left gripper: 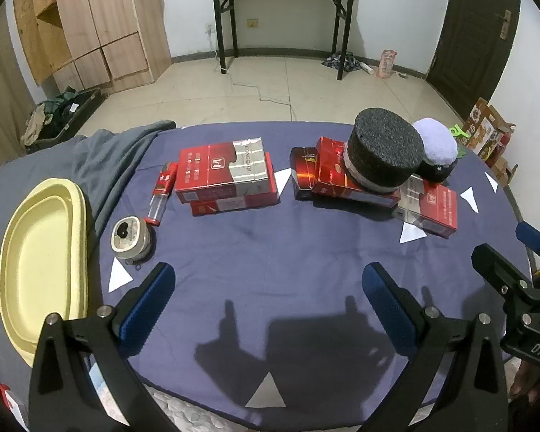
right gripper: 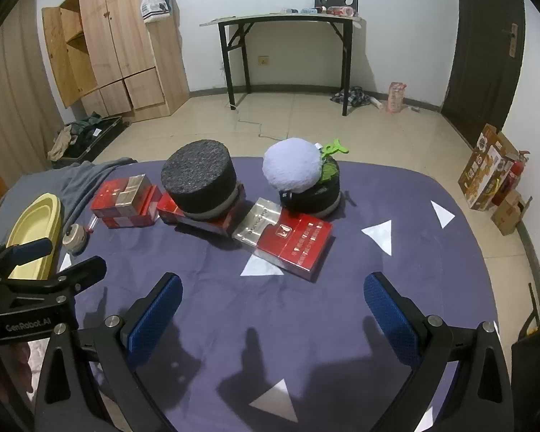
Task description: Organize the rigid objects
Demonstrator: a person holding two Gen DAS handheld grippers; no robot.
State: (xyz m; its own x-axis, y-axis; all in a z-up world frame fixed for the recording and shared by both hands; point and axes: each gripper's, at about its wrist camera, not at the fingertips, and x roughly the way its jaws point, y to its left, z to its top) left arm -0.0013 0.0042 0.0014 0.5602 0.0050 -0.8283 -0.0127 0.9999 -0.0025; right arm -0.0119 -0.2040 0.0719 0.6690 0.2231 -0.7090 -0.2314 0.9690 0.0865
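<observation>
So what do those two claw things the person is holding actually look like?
Both look alike. The left gripper and the right gripper each have two black angular metal fingers with silver bolts at the joints, tipped with blue textured pads. White lettering marks the black bodies: "GenRobot.AI" on the left one, "DAS" on the right. No cables show.

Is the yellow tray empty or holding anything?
Empty: the yellow tray shows only its bare inside, with every box still on the cloth.

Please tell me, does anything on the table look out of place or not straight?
Yes. The black foam cylinder rests on a red box and overhangs its edges. Beside it, the red and silver carton lies at an angle to the other boxes. Both grippers are open and hold nothing.
</observation>
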